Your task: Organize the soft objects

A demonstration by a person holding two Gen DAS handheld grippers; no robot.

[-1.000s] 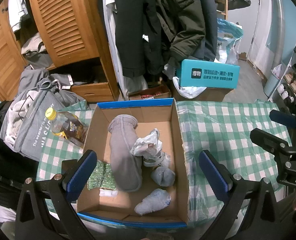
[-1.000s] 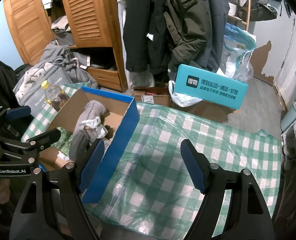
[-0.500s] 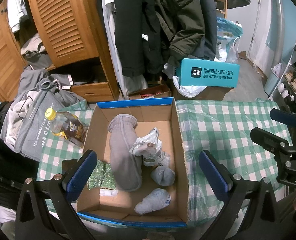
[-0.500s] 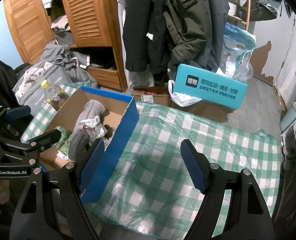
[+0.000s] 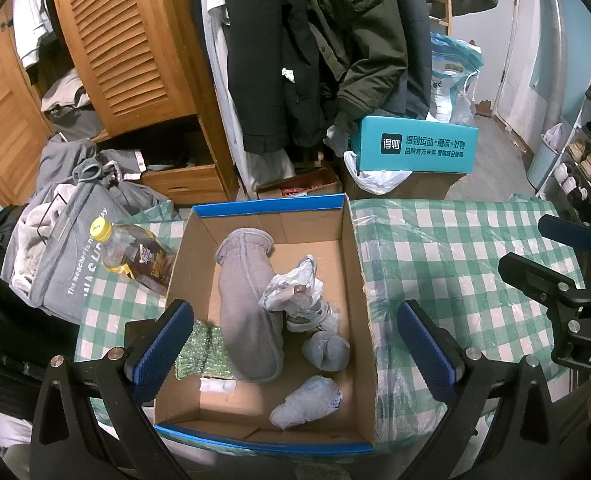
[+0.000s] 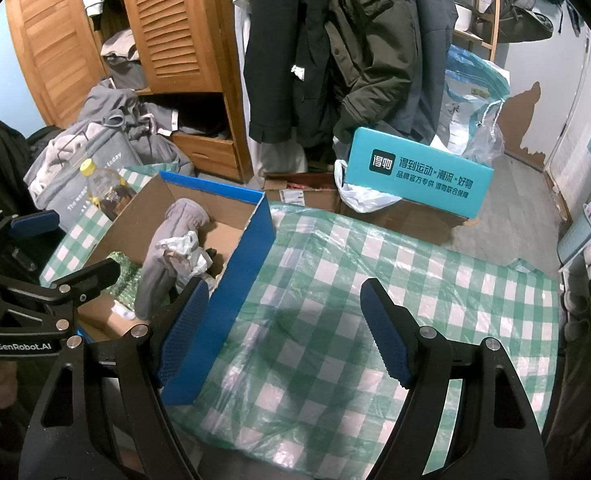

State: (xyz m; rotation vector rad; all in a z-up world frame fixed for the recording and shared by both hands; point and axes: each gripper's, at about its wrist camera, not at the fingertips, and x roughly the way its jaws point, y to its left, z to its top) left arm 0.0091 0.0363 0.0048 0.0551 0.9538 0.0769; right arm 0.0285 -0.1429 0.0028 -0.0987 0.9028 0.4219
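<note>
We're looking down into the cardboard box (image 5: 359,280), and that's where all the soft things lie: a long grey sleeve-like garment (image 5: 247,312) stretched along the box floor, a crumpled white plastic-looking wad (image 5: 291,292) leaning on its right side, a small grey balled sock (image 5: 327,350) just beside that, a pale bundle (image 5: 305,402) near the front wall, and a green patterned cloth (image 5: 203,350) tucked against the left wall, partly hidden by the left gripper's finger

We'd judge all of it light and limp; nothing here should resist a pinch, but everything will sag and trail once lifted. The grey garment is the bulky one; we'd take it near the gathered cuff at the far end or pinch a thick fold mid-length so it doesn't slip through. The balled sock and the pale bundle look compact enough to take whole. The crinkled wad may be slick, so a deep bite suits it

The left gripper (image 5: 295,344) hovers above the box with jaws spread wide, holding nothing. The right gripper (image 6: 281,332) hangs over the green checked worktop (image 6: 375,280) to the right of the box, jaws also wide and bare

A yellow-capped bottle (image 5: 135,256) lies just left of the box
</note>
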